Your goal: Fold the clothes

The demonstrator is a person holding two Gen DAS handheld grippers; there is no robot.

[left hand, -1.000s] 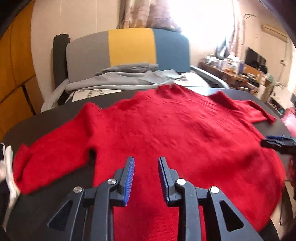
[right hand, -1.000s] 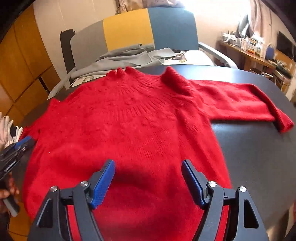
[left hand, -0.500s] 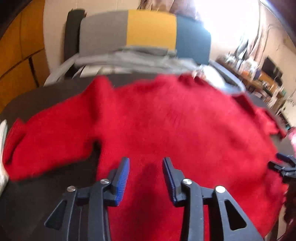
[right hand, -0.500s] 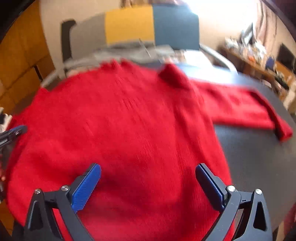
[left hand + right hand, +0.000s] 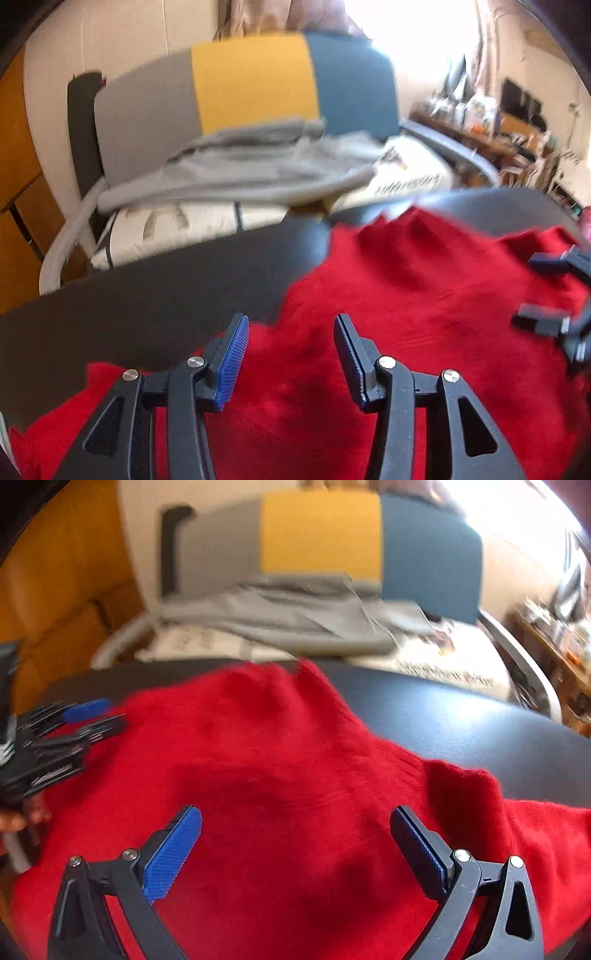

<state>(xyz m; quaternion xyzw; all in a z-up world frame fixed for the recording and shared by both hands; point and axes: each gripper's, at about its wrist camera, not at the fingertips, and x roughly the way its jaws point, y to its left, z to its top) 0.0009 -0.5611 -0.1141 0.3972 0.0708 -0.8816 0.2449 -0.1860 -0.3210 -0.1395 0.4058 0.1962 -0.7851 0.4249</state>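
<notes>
1. Over the dark table (image 5: 155, 295), left view: left gripper (image 5: 291, 354) spread, empty, above the red sweater (image 5: 406, 295) lying flat.
2. Right view: right gripper (image 5: 295, 849) spread wide, empty, above the sweater's body (blurred). Soft, limp knit; likely best pinched at hem or shoulder.

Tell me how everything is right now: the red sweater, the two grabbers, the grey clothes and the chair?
red sweater: spread flat on the dark table, not folded yet, not gripped.
left gripper: open, fingers empty, over the sweater.
right gripper: wide open, fingers empty, over the sweater.
grey clothes: lying loose and rumpled on the chair seat.
chair: upright behind the table, holding the clothes.
</notes>
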